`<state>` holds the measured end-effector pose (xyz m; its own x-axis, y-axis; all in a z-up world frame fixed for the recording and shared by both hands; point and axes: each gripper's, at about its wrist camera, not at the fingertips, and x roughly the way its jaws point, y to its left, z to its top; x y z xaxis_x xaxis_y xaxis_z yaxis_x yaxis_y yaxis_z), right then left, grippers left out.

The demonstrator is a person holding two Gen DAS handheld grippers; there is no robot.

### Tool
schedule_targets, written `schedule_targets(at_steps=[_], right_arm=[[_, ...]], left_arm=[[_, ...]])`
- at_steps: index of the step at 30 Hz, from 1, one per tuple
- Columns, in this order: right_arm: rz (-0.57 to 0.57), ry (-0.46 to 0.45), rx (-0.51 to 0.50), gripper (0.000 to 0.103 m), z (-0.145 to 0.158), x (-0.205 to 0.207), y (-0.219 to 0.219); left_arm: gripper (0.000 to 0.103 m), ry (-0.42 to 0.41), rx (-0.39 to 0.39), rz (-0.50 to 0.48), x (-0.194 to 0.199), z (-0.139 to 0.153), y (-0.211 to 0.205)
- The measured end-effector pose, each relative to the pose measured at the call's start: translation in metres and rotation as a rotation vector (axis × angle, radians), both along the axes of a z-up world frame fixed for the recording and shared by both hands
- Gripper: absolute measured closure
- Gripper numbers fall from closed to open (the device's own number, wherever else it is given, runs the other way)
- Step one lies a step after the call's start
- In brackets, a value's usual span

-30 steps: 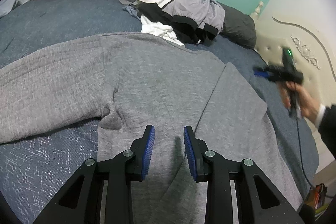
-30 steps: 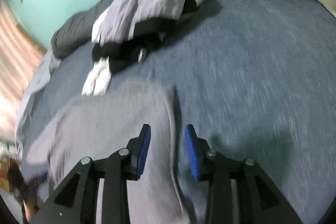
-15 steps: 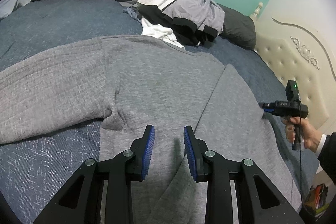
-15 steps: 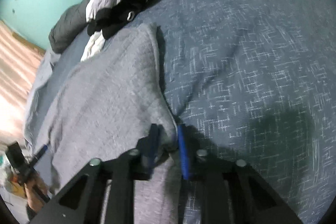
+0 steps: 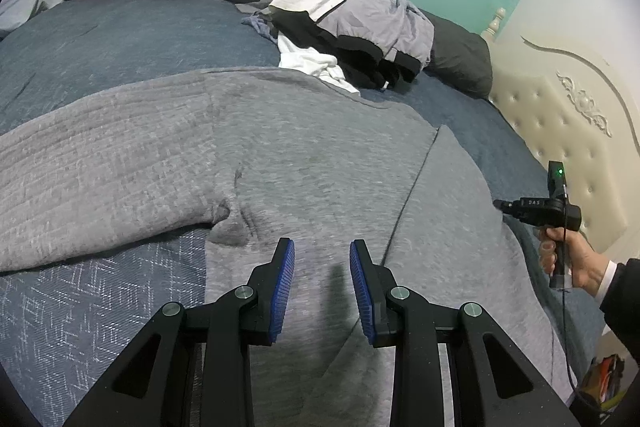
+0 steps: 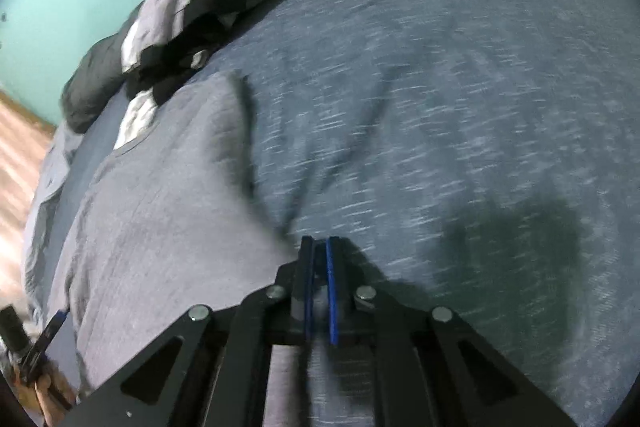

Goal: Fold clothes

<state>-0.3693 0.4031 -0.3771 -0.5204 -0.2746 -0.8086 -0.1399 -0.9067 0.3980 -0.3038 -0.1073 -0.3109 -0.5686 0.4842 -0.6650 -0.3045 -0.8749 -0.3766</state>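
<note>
Left gripper (image 5: 322,287): I see jaws parted, nothing between the blue pads, hovering over the near hem of the grey sweater (image 5: 304,155), which lies spread flat on the blue bedspread (image 5: 120,35). Right gripper (image 6: 319,291): jaws have just been closing, now pinched nearly together on the sweater's right edge. Pile of other clothes (image 5: 352,35) at the far side.

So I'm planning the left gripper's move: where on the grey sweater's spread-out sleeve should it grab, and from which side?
Judging from the left wrist view, take the grey sweater by its spread sleeve, at the lower edge lying flat on the blue bedspread. Come from the bedspread side, so the open left gripper can pinch the exposed edge.
</note>
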Motion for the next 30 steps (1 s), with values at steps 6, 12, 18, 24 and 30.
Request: schedule_targets(at_steps=[6,12,18,24,30], right_arm=[[-0.038,0.115,0.062,0.095,0.032,0.038,-0.003],[-0.022,0.203,-0.067,0.077,0.047,0.083,-0.028],[0.018,0.248,-0.085,0.077,0.058,0.116,-0.072],[0.068,0.252,-0.11,0.077,0.058,0.142,-0.106],[0.096,0.28,-0.142,0.077,0.061,0.16,-0.117]], left_arm=[[0.072,0.002,0.008,0.01,0.001,0.002,-0.002],[0.072,0.017,-0.03,0.019,0.011,0.005,-0.006],[0.072,0.039,-0.073,0.054,0.024,0.018,-0.03],[0.07,0.037,-0.147,0.136,0.035,0.032,-0.065],[0.068,-0.056,-0.076,0.134,0.037,0.025,-0.101]])
